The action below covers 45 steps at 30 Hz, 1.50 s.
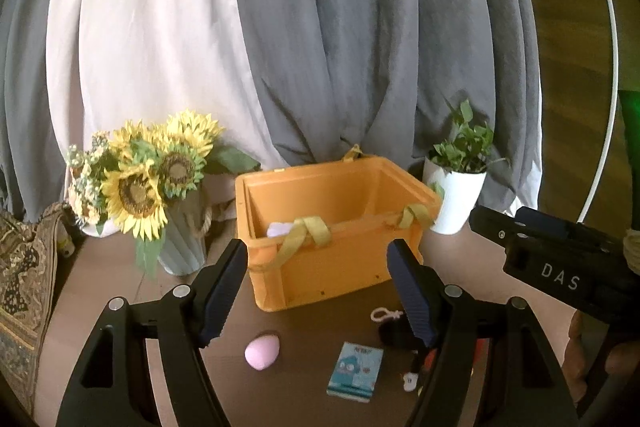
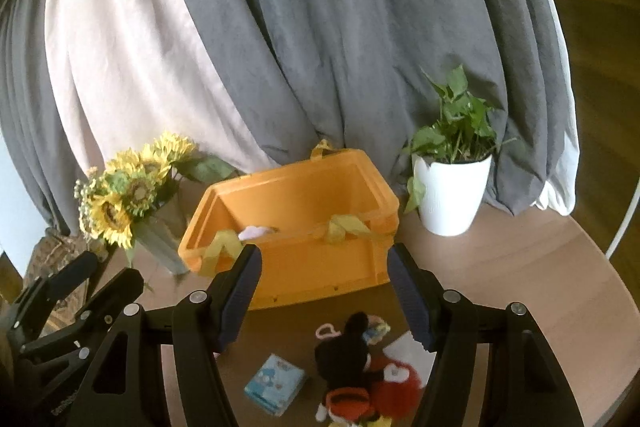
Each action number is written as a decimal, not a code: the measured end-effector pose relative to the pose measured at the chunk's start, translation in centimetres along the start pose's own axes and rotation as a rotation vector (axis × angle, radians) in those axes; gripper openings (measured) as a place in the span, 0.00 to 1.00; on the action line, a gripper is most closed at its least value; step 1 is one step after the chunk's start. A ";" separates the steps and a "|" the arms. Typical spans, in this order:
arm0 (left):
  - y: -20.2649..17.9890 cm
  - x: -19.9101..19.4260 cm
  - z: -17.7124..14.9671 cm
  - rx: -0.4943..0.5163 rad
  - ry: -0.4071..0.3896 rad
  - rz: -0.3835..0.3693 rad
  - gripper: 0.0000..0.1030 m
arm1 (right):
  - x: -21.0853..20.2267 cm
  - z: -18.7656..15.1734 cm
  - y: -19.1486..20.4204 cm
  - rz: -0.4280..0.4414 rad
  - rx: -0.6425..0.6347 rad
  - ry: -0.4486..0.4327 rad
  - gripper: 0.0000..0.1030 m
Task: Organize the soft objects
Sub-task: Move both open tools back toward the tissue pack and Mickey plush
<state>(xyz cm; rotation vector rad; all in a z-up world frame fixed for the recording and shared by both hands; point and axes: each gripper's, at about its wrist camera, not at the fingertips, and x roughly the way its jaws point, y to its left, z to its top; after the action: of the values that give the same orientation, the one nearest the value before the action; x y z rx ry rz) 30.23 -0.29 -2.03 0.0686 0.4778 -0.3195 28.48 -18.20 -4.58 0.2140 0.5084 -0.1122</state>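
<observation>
Crate (image 1: 332,227) stands between sunflowers (image 1: 140,183) left and potted plant (image 1: 456,183) right; mouse doll (image 2: 352,367), perhaps, lies before it

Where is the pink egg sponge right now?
In the left wrist view the pink egg sponge lies on the brown table, in front of the orange bin and left of the blue tissue pack.

Left gripper (image 1: 318,291) and right gripper (image 2: 324,297) both point slightly downward, side by side, jaws apart, nothing between them.
</observation>
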 end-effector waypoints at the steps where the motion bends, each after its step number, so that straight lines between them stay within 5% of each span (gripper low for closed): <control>1: -0.1 -0.2 -0.4 0.000 0.006 -0.003 0.70 | -0.2 -0.3 0.0 -0.004 -0.001 0.003 0.65; 22: -0.9 -1.4 -5.8 0.024 0.128 -0.056 0.70 | -2.3 -6.2 0.0 -0.042 -0.031 0.108 0.65; 45: -0.7 3.5 -12.1 0.058 0.283 -0.098 0.70 | 1.6 -11.5 1.1 -0.110 -0.193 0.191 0.64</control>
<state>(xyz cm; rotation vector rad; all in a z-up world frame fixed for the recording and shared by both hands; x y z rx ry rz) 27.57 -0.29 -14.36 0.1485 0.7540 -0.4229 24.60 -14.60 -14.95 0.0077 0.7169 -0.1498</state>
